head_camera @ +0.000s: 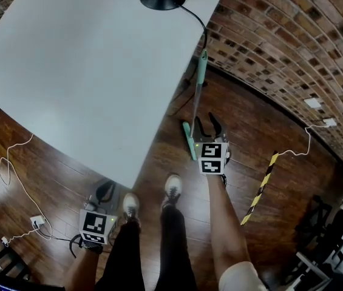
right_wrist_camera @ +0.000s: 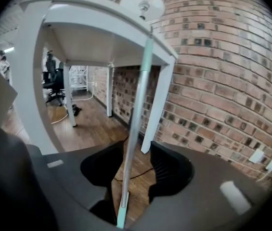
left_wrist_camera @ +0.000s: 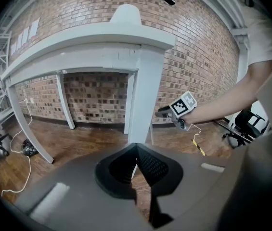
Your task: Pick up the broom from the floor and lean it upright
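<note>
1. Mint-green, metal-shafted broom [head_camera: 196, 96] stands upright on the wooden floor [head_camera: 256, 132], leaning against the white table [head_camera: 86, 53] edge near the red brick wall [head_camera: 280, 41].
2. Right gripper [head_camera: 207, 125]: jaws spread either side of the shaft, not pinching.
3. Left gripper [left_wrist_camera: 136, 147]: jaws pressed together, empty.
4. Black lamp cable [head_camera: 190, 17] hangs just beside the broom.

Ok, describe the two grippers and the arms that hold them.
Left gripper and right gripper: black, curved, ribbed jaws on grey bodies, each bearing a white cube with black square markers. Forearms bare; the right arm has a short pale sleeve.
</note>
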Available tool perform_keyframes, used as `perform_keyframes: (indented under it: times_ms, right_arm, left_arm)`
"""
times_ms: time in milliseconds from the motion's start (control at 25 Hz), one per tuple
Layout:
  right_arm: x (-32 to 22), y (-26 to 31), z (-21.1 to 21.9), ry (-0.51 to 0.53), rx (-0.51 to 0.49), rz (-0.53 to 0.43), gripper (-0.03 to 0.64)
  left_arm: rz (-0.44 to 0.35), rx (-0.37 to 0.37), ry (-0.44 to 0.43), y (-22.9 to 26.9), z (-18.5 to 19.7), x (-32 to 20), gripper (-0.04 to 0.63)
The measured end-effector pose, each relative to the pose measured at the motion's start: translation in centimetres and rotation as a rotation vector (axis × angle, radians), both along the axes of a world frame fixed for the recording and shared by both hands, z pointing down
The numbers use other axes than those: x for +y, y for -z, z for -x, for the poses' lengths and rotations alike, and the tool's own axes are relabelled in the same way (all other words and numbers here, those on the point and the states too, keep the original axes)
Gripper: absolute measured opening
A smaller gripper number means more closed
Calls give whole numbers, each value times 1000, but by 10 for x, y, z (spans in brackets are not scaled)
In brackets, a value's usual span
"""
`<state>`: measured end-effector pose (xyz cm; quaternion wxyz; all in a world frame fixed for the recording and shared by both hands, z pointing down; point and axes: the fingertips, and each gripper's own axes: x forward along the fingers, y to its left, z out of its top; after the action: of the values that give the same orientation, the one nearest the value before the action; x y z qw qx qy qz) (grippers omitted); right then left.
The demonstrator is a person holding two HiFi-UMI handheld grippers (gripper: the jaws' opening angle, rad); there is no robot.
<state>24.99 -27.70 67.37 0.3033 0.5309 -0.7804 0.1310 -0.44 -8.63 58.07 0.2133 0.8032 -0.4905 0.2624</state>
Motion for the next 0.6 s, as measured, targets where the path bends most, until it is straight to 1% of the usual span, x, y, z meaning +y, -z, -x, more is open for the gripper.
perform_keyframes:
  times_ms: [40,80,120,240,360,480,560,600]
  right_arm:
    - [-11,1,-8,-5,-24,1,213]
    - [-21,-1,-10,14,-47,21,246]
    - [-27,-1,-8,53,-67,42,266]
    - [-26,7,10,168,-94,52,273]
    - [-14,4,16,192,-87,59,271]
    - [-2,2,14,166,-81,51,214]
    - [4,3,10,138,-62,33,159]
    - [7,6,7,124,-49,21,114]
  left_arm:
    - [-1,-2,-5,-1,-1,-1,0]
    - [1,-6,-6,-3,-1,-1,-1]
    - [7,-10,-3,-7,1,-1,0]
    - [28,-15,7,-14,3,2,-1]
    - [32,-12,1,-16,-2,1,0]
    - [21,-7,-5,-13,-5,-3,0]
    - [11,-7,-10,-10,-5,-6,-1]
    - [6,-8,-13,-8,-5,-7,0]
